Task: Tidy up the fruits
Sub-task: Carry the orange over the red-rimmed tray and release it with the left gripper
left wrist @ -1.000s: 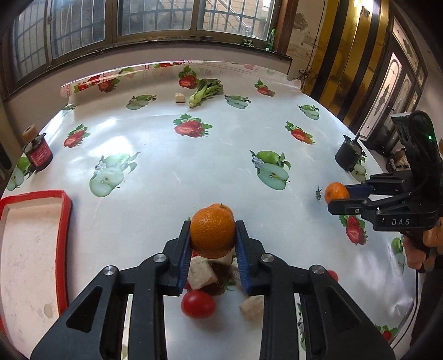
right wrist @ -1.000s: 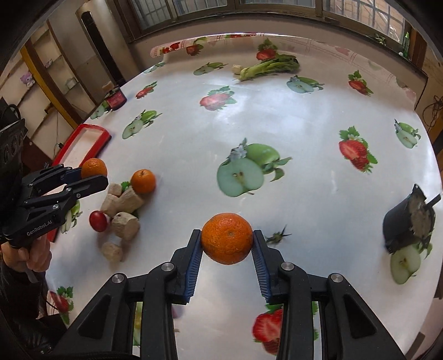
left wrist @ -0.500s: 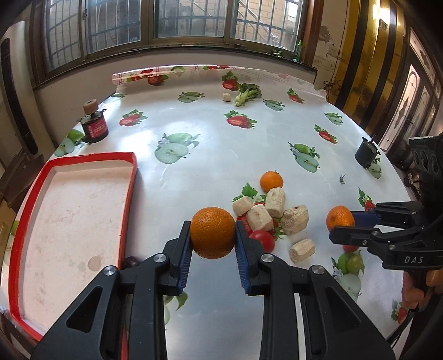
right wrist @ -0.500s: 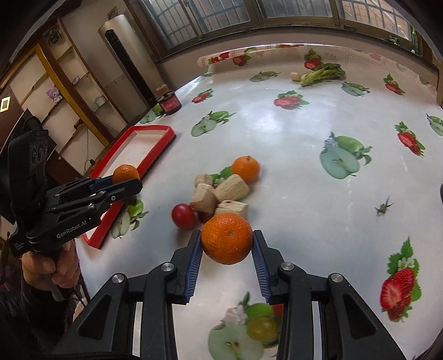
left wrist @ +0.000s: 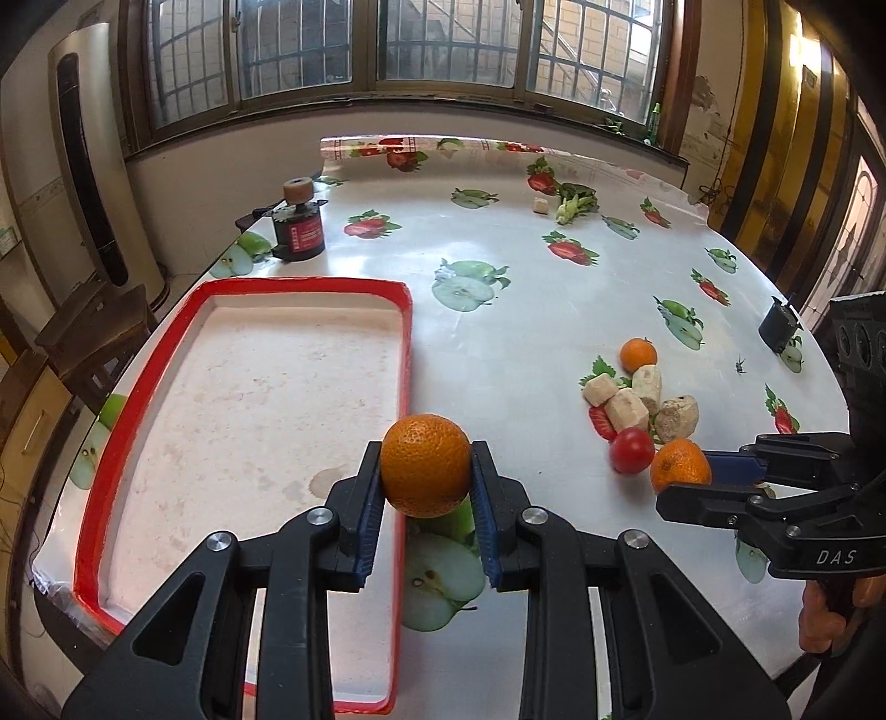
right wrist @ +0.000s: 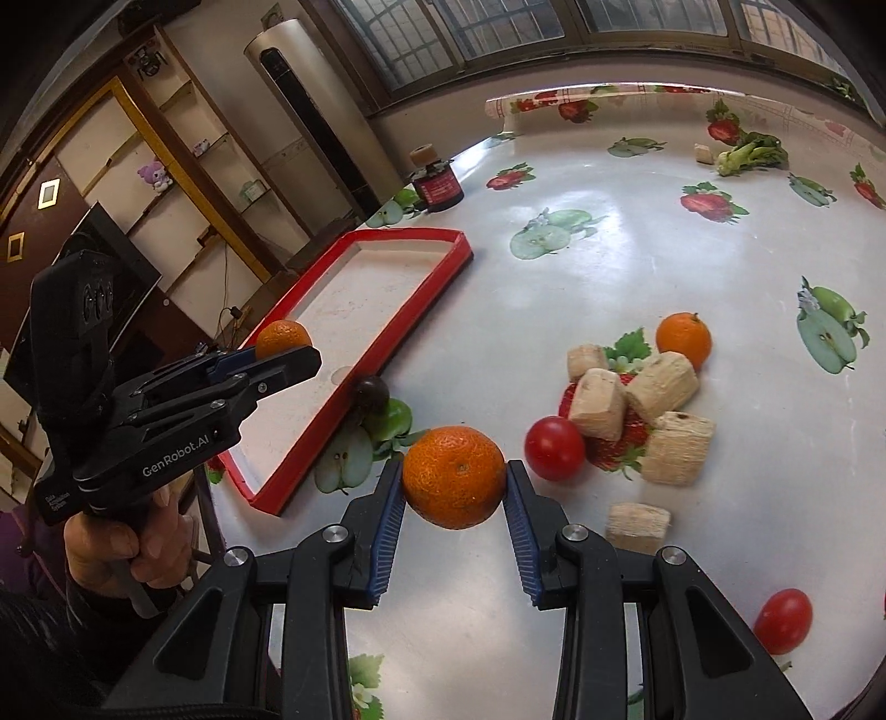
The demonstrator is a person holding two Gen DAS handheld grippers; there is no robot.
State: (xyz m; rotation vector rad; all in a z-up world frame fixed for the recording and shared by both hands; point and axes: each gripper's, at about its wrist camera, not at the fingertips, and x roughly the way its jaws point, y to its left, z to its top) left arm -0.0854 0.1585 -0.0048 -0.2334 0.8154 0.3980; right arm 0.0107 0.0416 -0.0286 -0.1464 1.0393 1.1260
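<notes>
Currently: left gripper (left wrist: 425, 476) clenched on orange (left wrist: 425, 464) at red tray (left wrist: 407, 310) rim — carry fully inside before releasing; right gripper (right wrist: 453, 487) grasping second orange (right wrist: 453, 477) — follows.

a white oilcloth (left wrist: 498, 387) printed with strawberries and green apples covers the round table, and a small black canister with a red label (left wrist: 299, 235) stands near its far left edge, a tan roll on top. pale cork-like chunks (right wrist: 631, 399) lie huddled in a cluster mid-table, one more chunk (right wrist: 637, 526) lying apart on the near side, while a leafy green vegetable (right wrist: 750, 152) rests far off beside a small beige cube (right wrist: 703, 153). a tall silver air conditioner (right wrist: 310, 105) stands against the wall below barred windows (left wrist: 443, 39), and a black cup (left wrist: 779, 329) sits at the table's right edge.
</notes>
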